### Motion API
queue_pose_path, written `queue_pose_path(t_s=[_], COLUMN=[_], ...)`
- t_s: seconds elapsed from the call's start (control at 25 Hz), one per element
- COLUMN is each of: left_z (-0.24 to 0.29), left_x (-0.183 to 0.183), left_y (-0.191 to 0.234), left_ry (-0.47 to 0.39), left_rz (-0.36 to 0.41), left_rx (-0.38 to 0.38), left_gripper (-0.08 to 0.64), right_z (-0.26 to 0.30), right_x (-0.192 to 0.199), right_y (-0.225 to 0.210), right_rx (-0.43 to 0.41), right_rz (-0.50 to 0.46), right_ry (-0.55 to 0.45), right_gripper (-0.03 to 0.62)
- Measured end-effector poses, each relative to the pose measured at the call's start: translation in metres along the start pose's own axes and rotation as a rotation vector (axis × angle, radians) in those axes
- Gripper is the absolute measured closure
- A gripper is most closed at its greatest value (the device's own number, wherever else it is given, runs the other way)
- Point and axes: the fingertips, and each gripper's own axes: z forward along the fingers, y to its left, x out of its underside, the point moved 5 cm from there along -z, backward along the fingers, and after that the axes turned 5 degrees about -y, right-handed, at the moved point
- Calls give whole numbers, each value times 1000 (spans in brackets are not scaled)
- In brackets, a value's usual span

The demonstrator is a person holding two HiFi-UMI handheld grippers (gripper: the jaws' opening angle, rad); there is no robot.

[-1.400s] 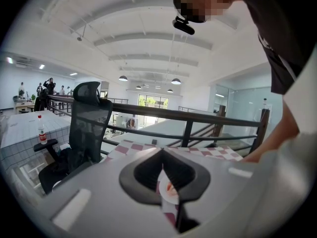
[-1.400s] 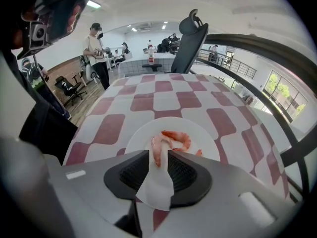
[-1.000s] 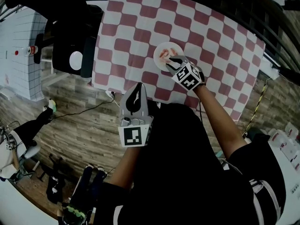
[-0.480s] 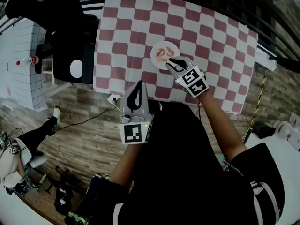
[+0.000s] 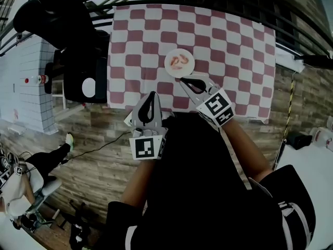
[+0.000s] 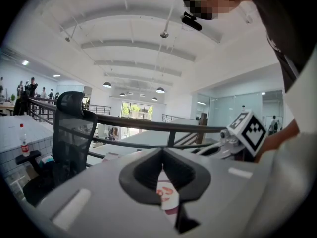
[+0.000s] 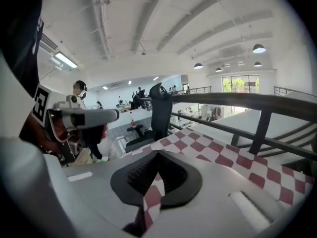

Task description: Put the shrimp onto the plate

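Head view: shrimp [image 5: 180, 61], pink, lying on the small white plate [image 5: 171, 70], upper centre of the checkered counter [image 5: 234, 51].

Right gripper [image 5: 183, 80]: just below the plate and apart from its rim. Its jaws have just closed with nothing between them.

Left gripper [image 5: 151, 95]: at the counter's lower edge, jaws together, empty.

Step, as judged: placing done, withdrawal due. Draw back toward the frame bottom, keeping clear of the plate rim.

Room: bare cloth on both sides of the plate, office chair [image 5: 78, 61] at upper left, railing [image 5: 234, 4] along the top.
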Motion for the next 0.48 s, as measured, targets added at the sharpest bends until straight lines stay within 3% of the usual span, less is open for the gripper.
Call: queue_pose_path(t_s=[0.12, 0.32, 0.48], left_z=[-3, -8, -8], left_x=[-11, -33, -52], left_y=[-6, -17, -21], left_ry=[-62, -124, -171], left_rz=[-13, -19, -55], left_rx=[35, 87, 112], left_gripper=[551, 551, 551], right_z=[-21, -52, -70], right_x=[-31, -69, -85], right_y=[19, 45, 57], right_rx=[40, 171, 266], right_rz=[29, -77, -4], right_ry=[-117, -253, -316], right_gripper=[592, 592, 592])
